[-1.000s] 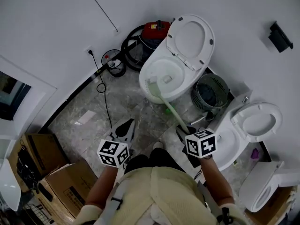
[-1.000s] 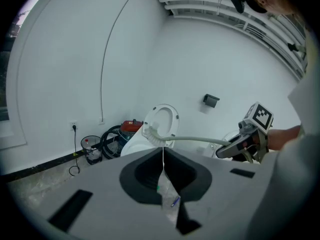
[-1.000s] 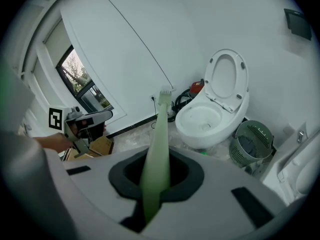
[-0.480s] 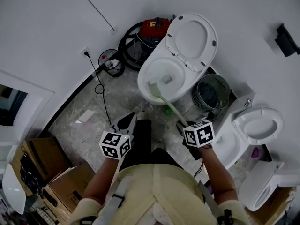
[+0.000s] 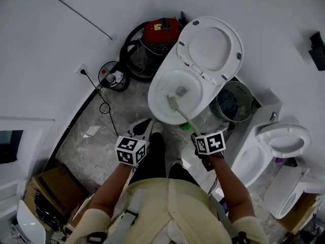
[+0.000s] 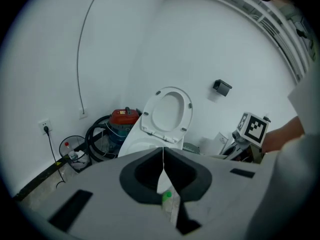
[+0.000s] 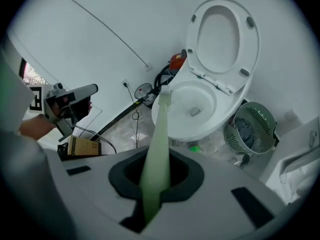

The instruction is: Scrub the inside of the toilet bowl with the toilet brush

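Note:
A white toilet stands with its seat and lid raised. The pale green toilet brush has its head inside the bowl, near the front wall. Its handle runs back to my right gripper, which is shut on it. In the right gripper view the handle passes between the jaws and the brush head reaches the bowl. My left gripper hangs to the left of the bowl's front, shut with nothing in it. The toilet lies straight ahead of it.
A red vacuum with black hose stands behind the toilet on the left. A grey mesh waste basket sits to its right, and a second toilet beyond that. A cable and a small green object lie on the floor.
The person has stepped closer to the toilet. The brush head has gone from the bowl's front rim further into the bowl. Both grippers moved forward.

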{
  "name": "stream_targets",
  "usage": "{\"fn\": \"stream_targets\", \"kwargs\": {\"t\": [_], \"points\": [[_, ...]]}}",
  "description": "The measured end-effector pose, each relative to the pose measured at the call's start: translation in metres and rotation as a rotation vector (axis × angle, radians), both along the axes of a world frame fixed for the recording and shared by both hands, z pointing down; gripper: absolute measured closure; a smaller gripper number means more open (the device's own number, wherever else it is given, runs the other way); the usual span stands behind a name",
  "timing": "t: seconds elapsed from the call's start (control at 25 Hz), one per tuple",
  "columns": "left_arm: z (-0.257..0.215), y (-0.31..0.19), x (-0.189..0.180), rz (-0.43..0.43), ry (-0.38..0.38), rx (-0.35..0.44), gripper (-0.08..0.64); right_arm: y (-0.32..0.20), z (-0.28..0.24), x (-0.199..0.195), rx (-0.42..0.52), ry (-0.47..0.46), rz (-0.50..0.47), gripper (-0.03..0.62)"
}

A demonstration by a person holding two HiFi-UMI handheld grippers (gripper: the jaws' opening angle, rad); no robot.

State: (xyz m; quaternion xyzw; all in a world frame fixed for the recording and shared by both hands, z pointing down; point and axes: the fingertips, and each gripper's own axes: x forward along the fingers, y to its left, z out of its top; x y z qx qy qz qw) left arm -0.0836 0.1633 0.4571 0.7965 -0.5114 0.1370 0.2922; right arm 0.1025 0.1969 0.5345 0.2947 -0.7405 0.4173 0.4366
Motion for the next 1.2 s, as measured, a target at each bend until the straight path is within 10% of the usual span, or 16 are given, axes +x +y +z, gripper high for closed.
{"fn": "stream_targets", "kwargs": {"t": [1.2], "points": [[0.149,-0.094,-0.024,0.366,-0.033,-0.248,0.545,-0.052,0.139,-0.083,-0.321,0.137,0.172,0.557]]}}
